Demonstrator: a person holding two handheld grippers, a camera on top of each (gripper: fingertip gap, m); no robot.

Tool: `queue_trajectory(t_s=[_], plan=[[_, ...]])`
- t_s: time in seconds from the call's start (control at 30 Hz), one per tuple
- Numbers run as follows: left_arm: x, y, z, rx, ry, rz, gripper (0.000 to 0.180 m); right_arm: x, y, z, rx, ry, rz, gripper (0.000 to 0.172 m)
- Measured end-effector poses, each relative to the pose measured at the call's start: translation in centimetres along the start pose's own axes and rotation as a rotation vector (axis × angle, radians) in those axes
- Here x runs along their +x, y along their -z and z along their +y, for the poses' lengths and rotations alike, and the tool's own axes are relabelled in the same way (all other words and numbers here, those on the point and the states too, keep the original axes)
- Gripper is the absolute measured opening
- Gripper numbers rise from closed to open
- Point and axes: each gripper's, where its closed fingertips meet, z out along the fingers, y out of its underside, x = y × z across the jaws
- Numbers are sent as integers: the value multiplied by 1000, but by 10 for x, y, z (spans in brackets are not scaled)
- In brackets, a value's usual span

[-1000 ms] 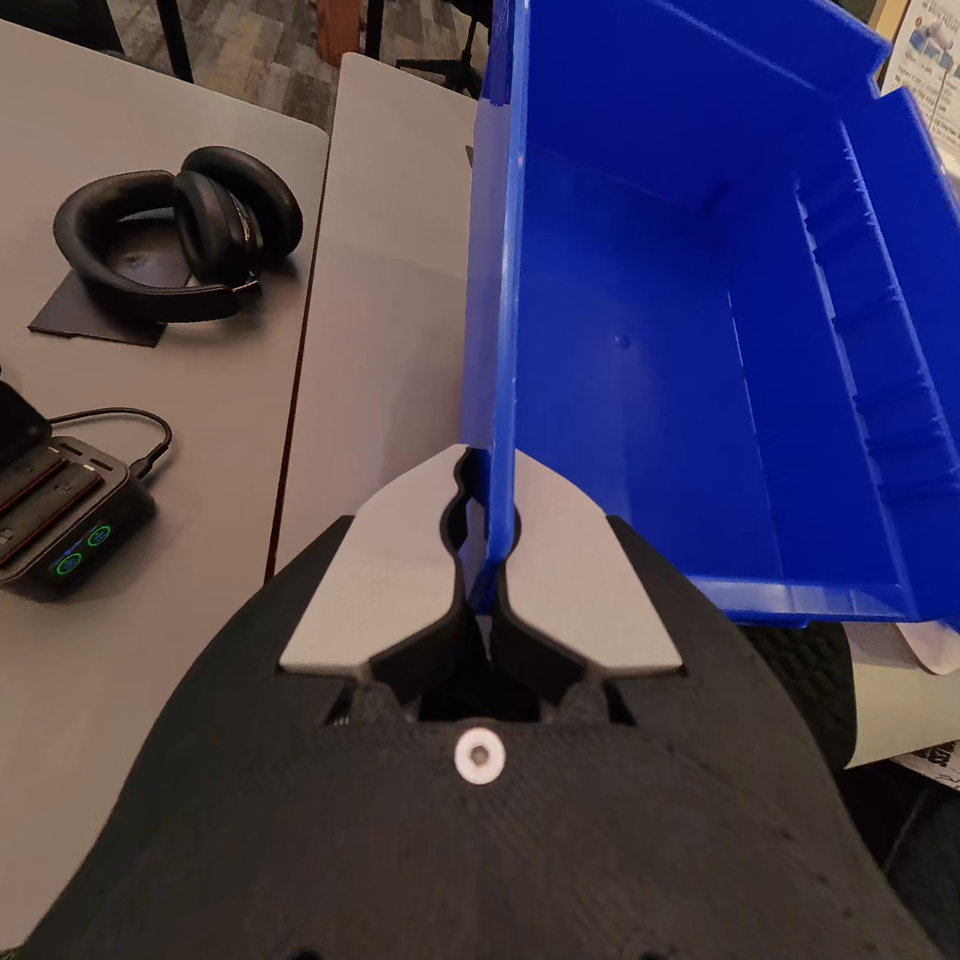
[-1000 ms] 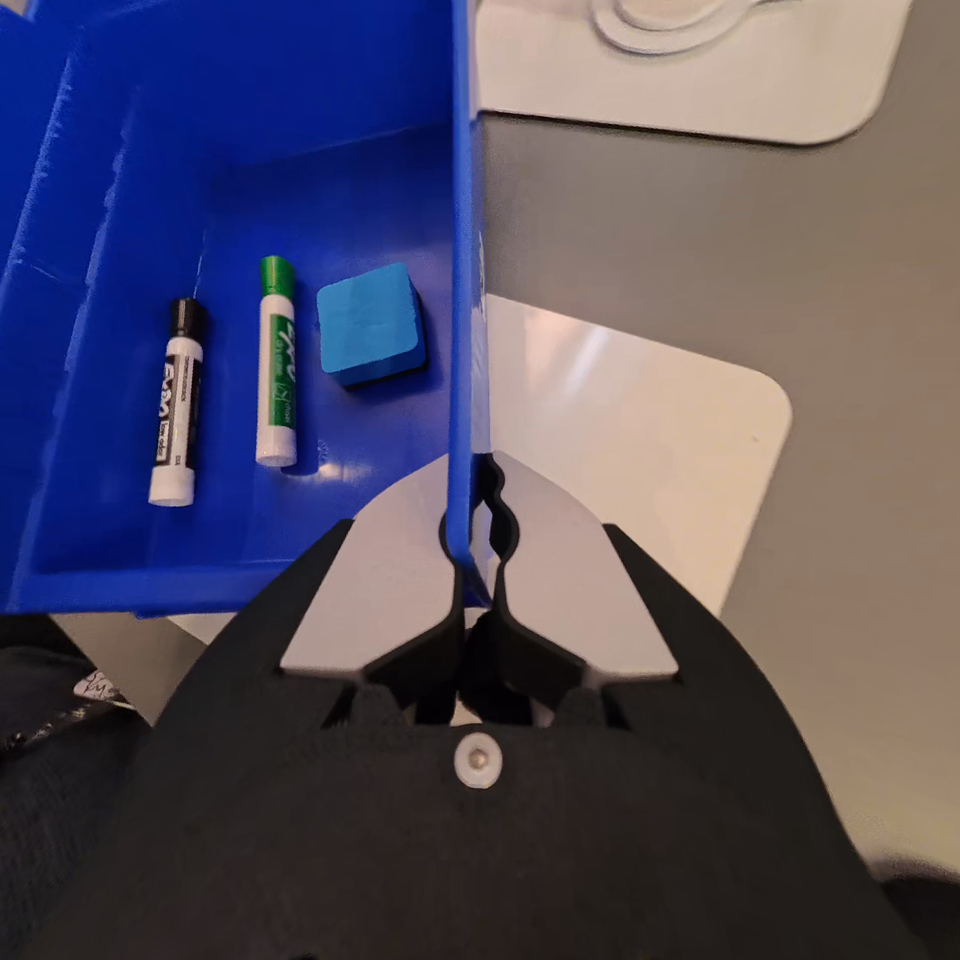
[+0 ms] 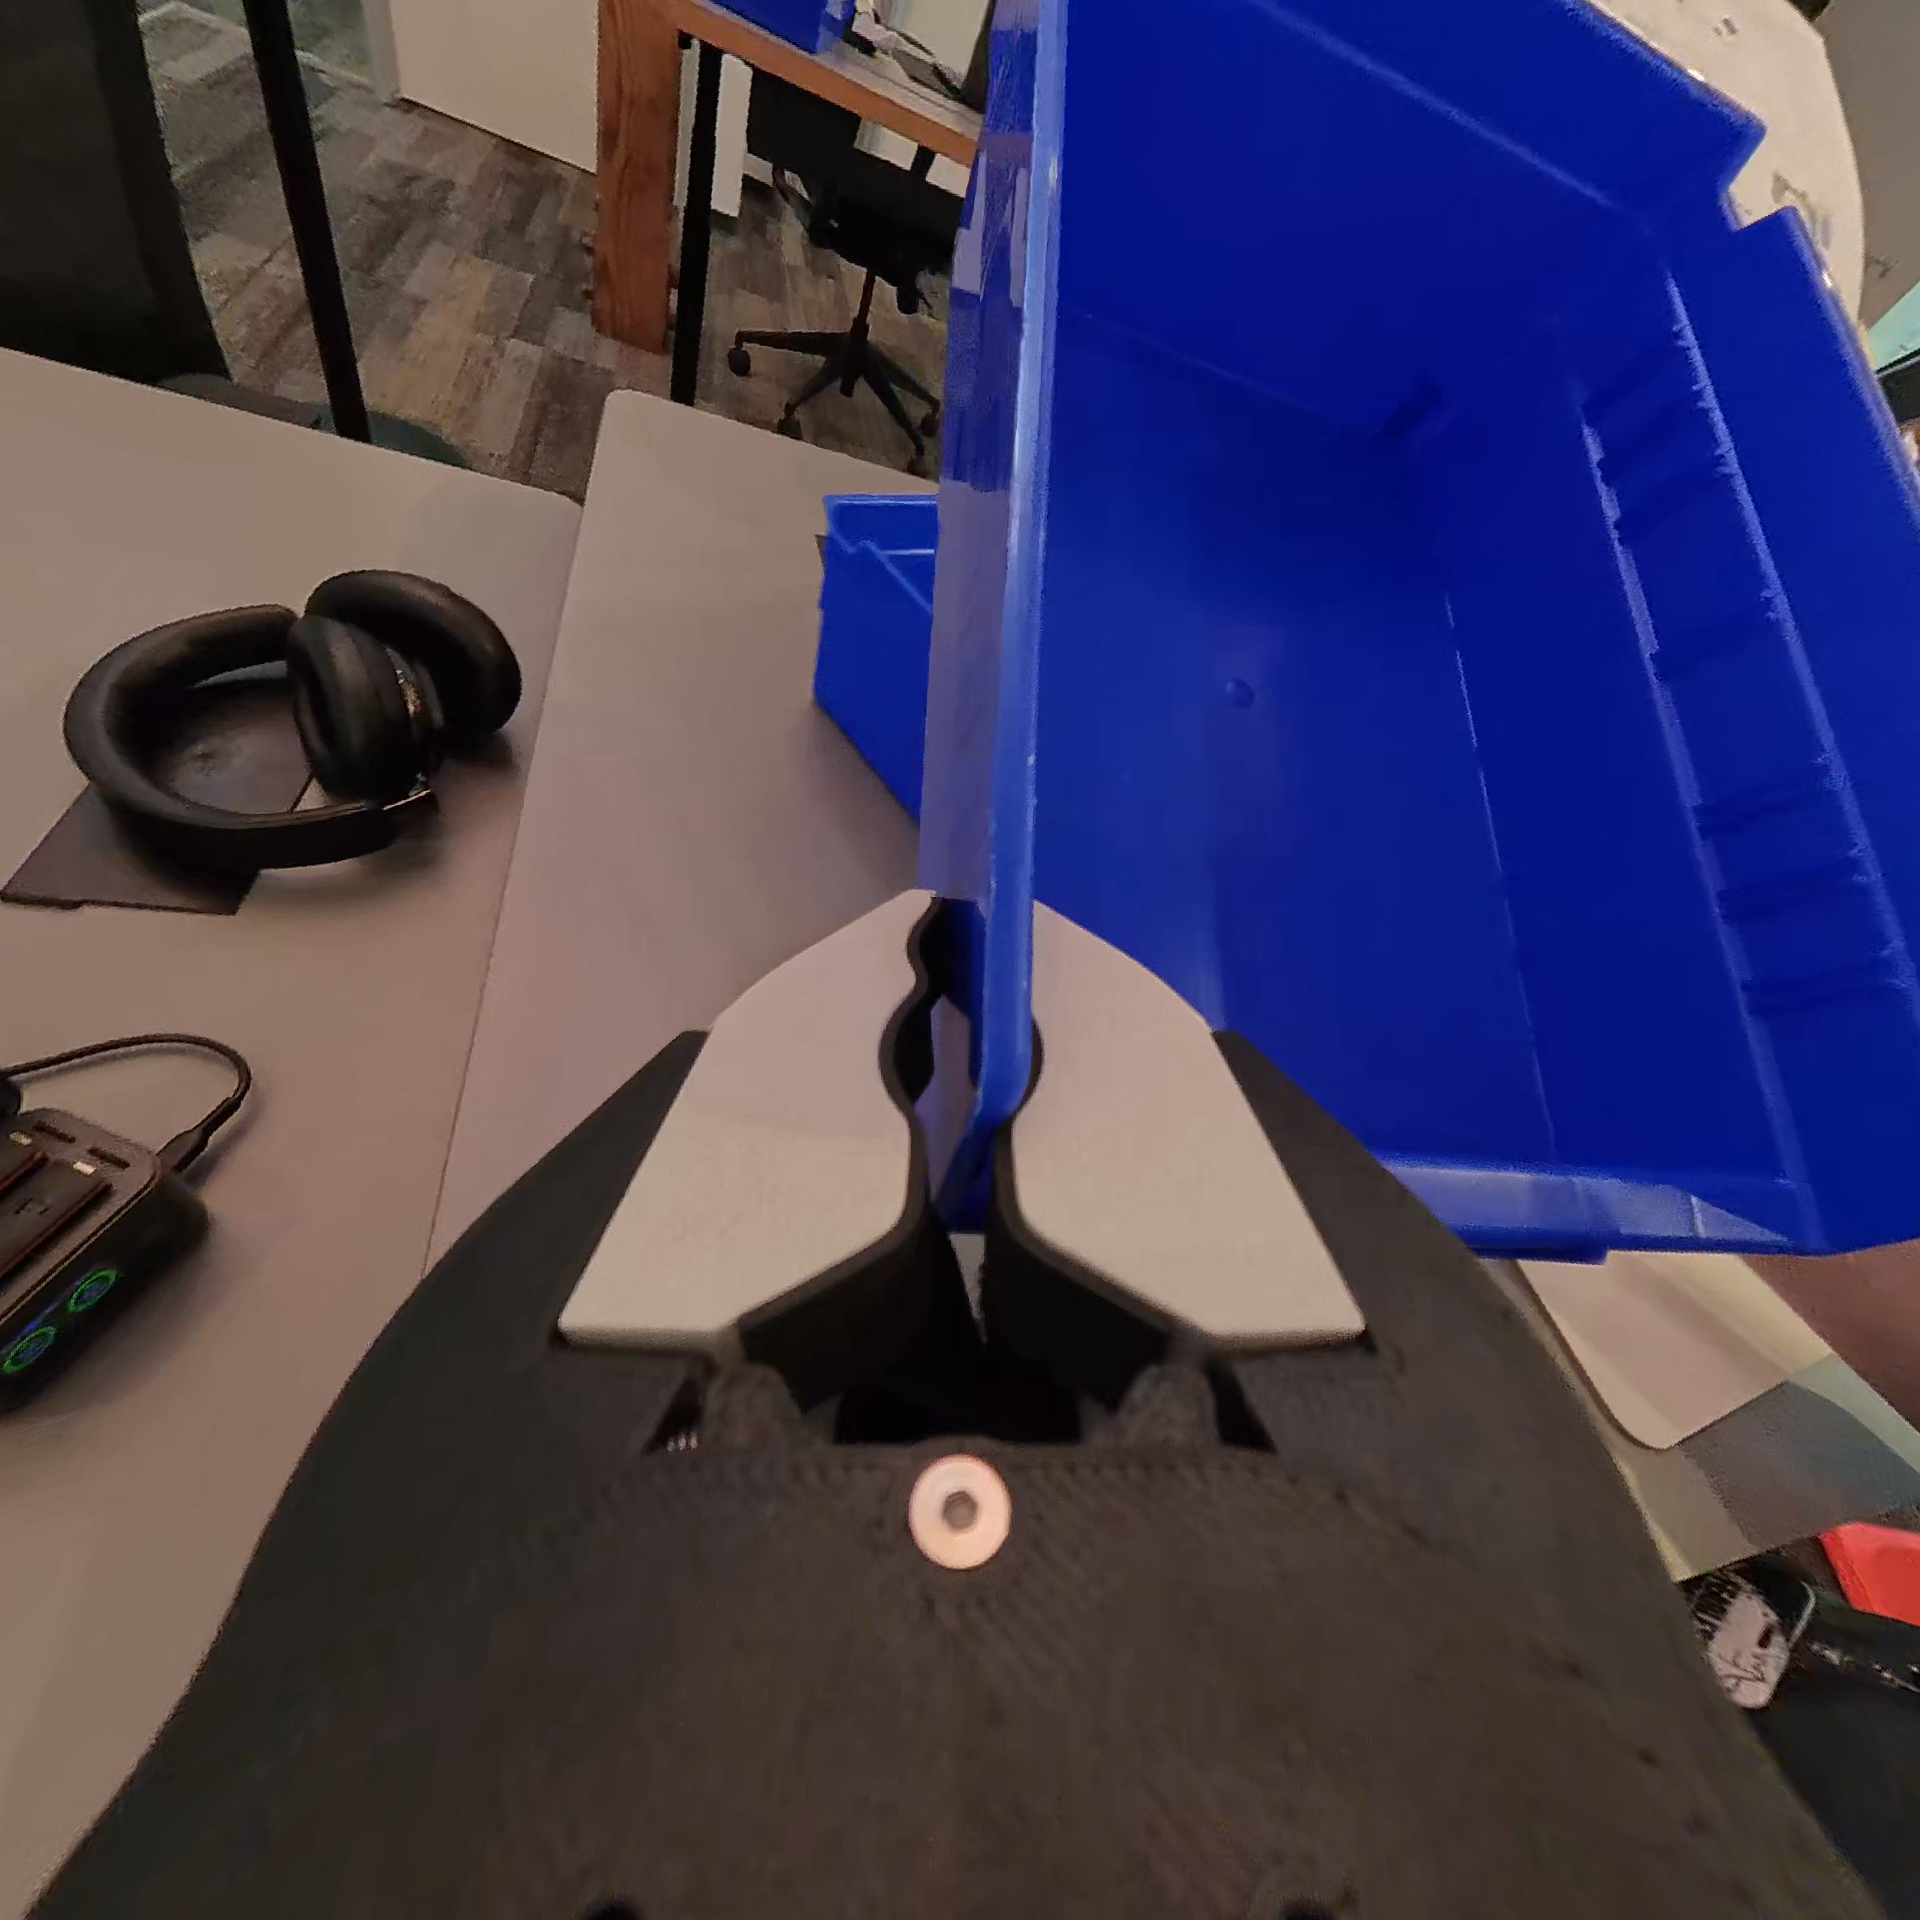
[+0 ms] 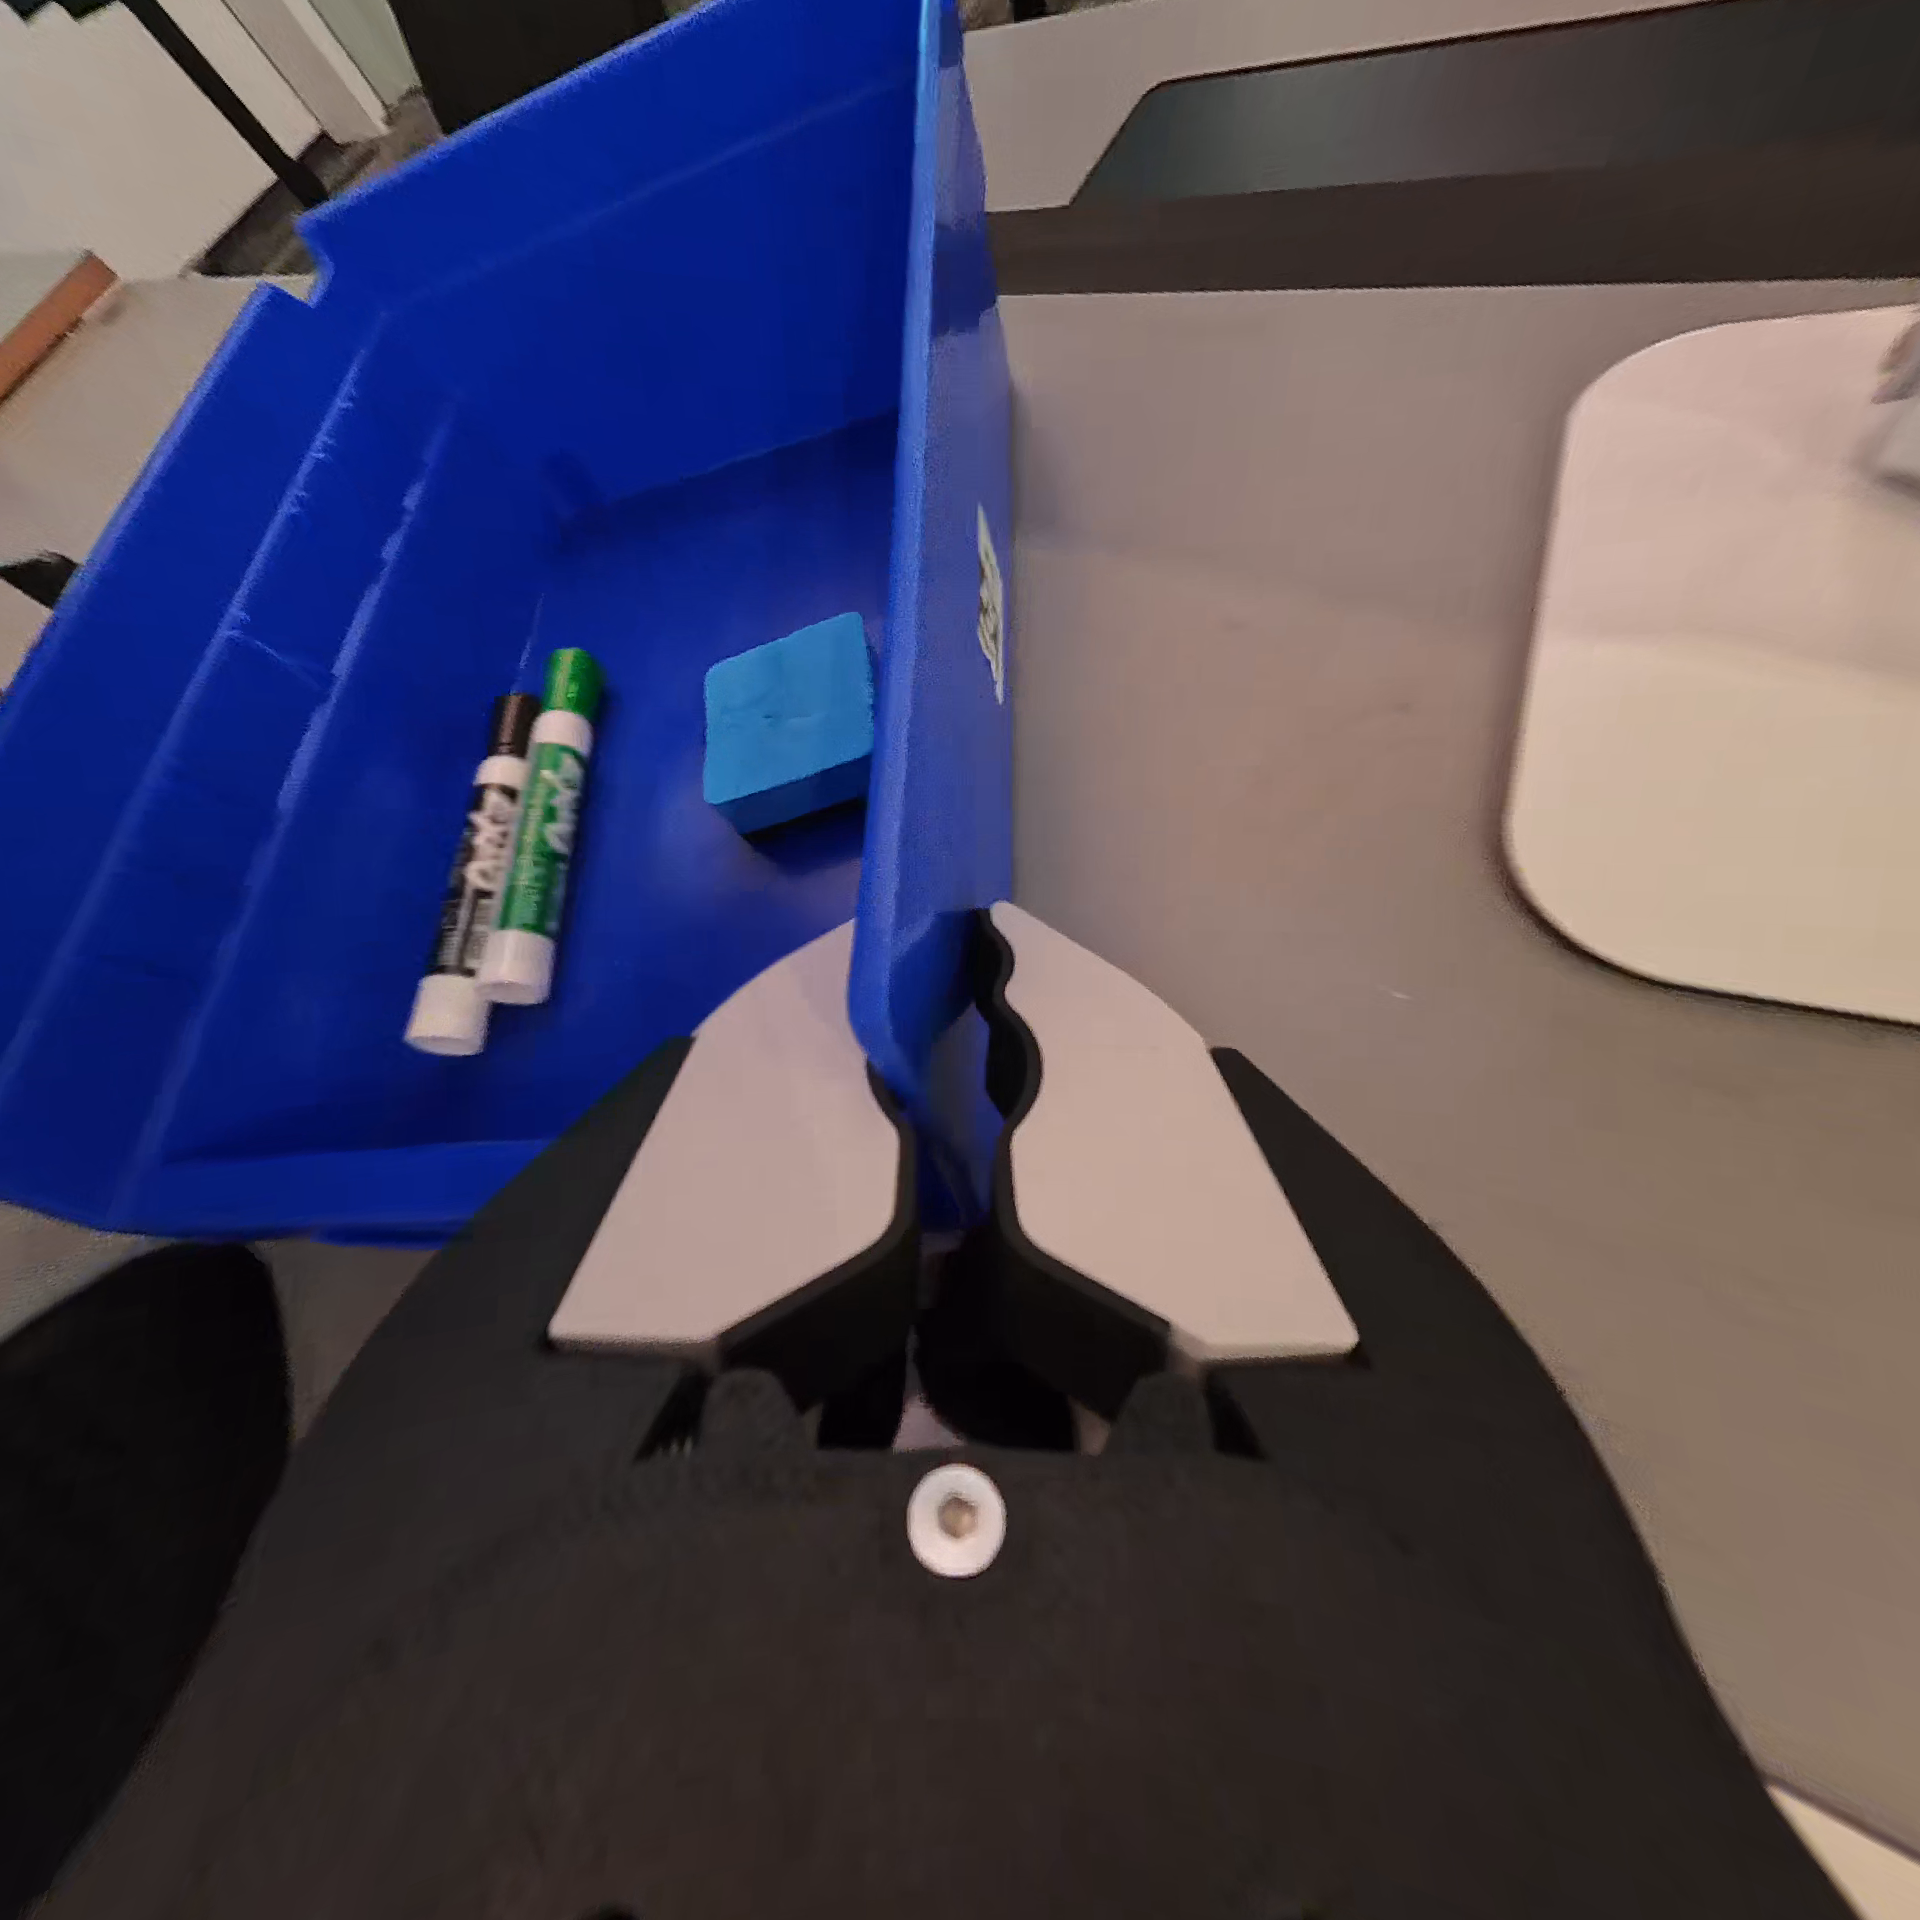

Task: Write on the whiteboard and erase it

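A blue plastic bin (image 3: pixel 1351 675) is held between both grippers above the grey table. My left gripper (image 3: pixel 977 914) is shut on the bin's left wall. My right gripper (image 4: pixel 935 920) is shut on the bin's right wall (image 4: pixel 951 520). Inside the bin lie a black marker (image 4: pixel 473 873), a green marker (image 4: pixel 545 821) touching it, and a light blue eraser block (image 4: pixel 790 717) against the right wall. A white board (image 4: pixel 1725 665) lies on the table to the right in the right wrist view.
Black headphones (image 3: pixel 291 717) and a black charger box with a cable (image 3: pixel 73 1257) lie on the table at the left. Another blue bin (image 3: pixel 878 634) stands behind the held one. A white board edge (image 3: pixel 1683 1361) shows under the bin. Office chair and wooden table stand beyond.
The bin has been lifted and tilted with both grippers still clamped on its walls. The markers have slid together and the eraser has slid against the right wall.
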Motion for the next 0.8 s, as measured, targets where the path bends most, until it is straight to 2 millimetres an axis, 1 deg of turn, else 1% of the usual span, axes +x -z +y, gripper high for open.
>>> queue_trajectory(t_s=[0.07, 0.1, 0.17, 0.2, 0.27, 0.3, 0.37, 0.43, 0.5, 0.6, 0.63, 0.7, 0.73, 0.8], plan=[[10, -3, -3, 3, -9, 12, 5, -17, -3, 2, -25, 0, -68, 15], [15, -4, -5, 7, -11, 19, 5, -21, 1, 1, -12, 7, -79, 18], [30, -9, -6, 10, -19, 40, 5, -24, 17, -4, 24, 26, -110, 24], [39, -11, -7, 8, -29, 55, 5, -25, 29, -7, 45, 27, -134, 25], [62, -17, -7, -3, -60, 91, 5, -21, 65, -15, 103, 62, -163, 28], [76, -21, -6, -11, -81, 114, 5, -16, 87, -19, 132, 62, -182, 29], [109, -31, -2, -47, -134, 176, 5, 3, 138, -25, 201, 71, -194, 32], [147, -43, 2, -82, -195, 250, 5, 39, 191, -32, 285, 87, -133, 32], [193, -62, 14, -128, -225, 347, 5, 85, 244, -35, 343, 79, -63, 31], [269, -101, 45, -225, -243, 514, 5, 164, 314, -25, 350, 72, 106, 34], [295, -115, 58, -258, -245, 561, 5, 187, 338, -21, 358, 51, 152, 34], [344, -146, 85, -323, -241, 638, 5, 224, 386, -17, 417, -9, 229, 33], [366, -162, 98, -355, -246, 664, 6, 240, 405, -12, 427, -27, 265, 34], [405, -193, 119, -399, -273, 697, 6, 262, 437, -4, 463, -53, 329, 35]])
